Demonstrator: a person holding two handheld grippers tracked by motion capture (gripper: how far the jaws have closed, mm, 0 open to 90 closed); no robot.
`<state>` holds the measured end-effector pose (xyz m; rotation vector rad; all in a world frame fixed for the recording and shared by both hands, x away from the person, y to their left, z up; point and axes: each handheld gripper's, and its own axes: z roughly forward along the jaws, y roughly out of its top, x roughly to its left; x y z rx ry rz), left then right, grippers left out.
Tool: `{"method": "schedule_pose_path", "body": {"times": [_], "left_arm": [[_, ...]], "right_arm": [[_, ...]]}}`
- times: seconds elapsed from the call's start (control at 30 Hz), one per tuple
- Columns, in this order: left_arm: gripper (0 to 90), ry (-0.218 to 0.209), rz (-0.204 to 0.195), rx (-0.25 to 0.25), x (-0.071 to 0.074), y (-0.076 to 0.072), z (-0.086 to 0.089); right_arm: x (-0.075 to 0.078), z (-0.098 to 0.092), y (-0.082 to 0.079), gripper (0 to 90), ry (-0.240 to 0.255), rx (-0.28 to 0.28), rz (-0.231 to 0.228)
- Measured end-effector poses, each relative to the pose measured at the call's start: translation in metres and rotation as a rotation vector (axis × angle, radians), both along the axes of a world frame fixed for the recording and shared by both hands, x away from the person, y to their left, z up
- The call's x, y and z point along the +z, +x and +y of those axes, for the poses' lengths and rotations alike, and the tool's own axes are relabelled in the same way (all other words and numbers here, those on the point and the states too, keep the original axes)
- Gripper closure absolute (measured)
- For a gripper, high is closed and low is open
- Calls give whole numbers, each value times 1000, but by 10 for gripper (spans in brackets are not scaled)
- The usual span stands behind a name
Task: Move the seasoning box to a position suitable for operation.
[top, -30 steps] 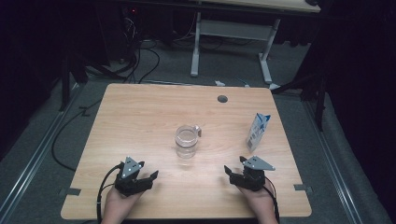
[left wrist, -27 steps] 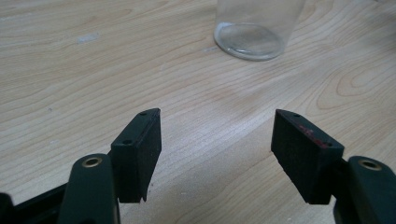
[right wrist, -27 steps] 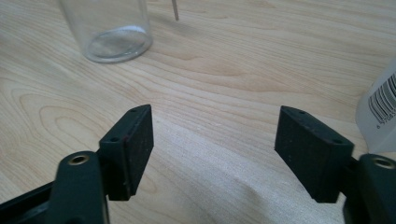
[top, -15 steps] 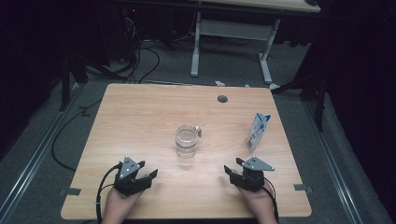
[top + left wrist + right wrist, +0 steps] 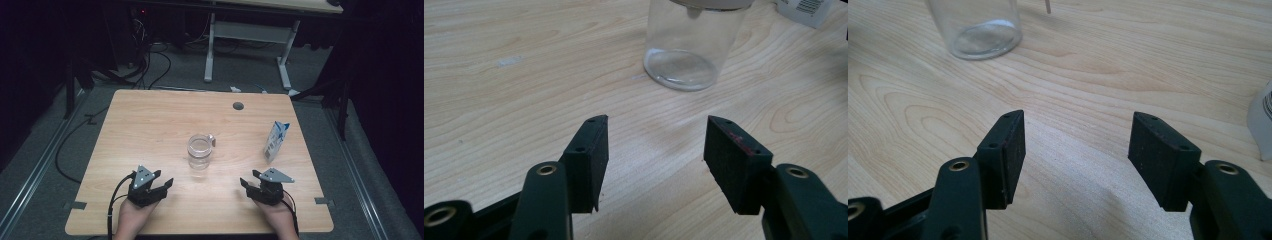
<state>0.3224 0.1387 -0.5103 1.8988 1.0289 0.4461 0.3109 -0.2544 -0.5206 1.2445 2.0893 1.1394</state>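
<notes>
A clear glass jar (image 5: 200, 151) stands upright and empty near the middle of the wooden table (image 5: 150, 125). To its right stands a small white and blue carton (image 5: 276, 141). My left gripper (image 5: 164, 178) rests near the front edge, left of the jar, pointing toward it. Its jaws have just been closing, and nothing is between them; they are open over bare wood (image 5: 656, 122), with the jar (image 5: 689, 45) ahead. My right gripper (image 5: 248, 178) lies at the front right, open and empty (image 5: 1079, 116), with the jar (image 5: 975, 25) ahead on the left and the carton (image 5: 1263, 120) at the right edge.
A dark round cable hole (image 5: 238, 105) sits near the table's far edge. Behind the table stand a white desk frame (image 5: 245, 35) and loose cables on the floor (image 5: 150, 65). A black cable (image 5: 114, 200) trails from the left gripper.
The left gripper's jaws look slightly narrower than a second ago. Both hands, the jar and the carton stay where they were.
</notes>
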Motion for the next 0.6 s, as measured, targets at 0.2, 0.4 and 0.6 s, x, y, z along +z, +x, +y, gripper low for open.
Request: {"method": "schedule_pose_path", "body": {"times": [0.2,0.4,0.6], "left_arm": [[447,-16,2,2,8,8,-4],[447,6,-12,-2,16,16,-12],[458,37,-12,-13,20,27,-20]], "right_arm": [[0,0,0,400,-1,8,3],[0,1,-1,421,4,18,7],[0,0,0,420,12,20,15]]}}
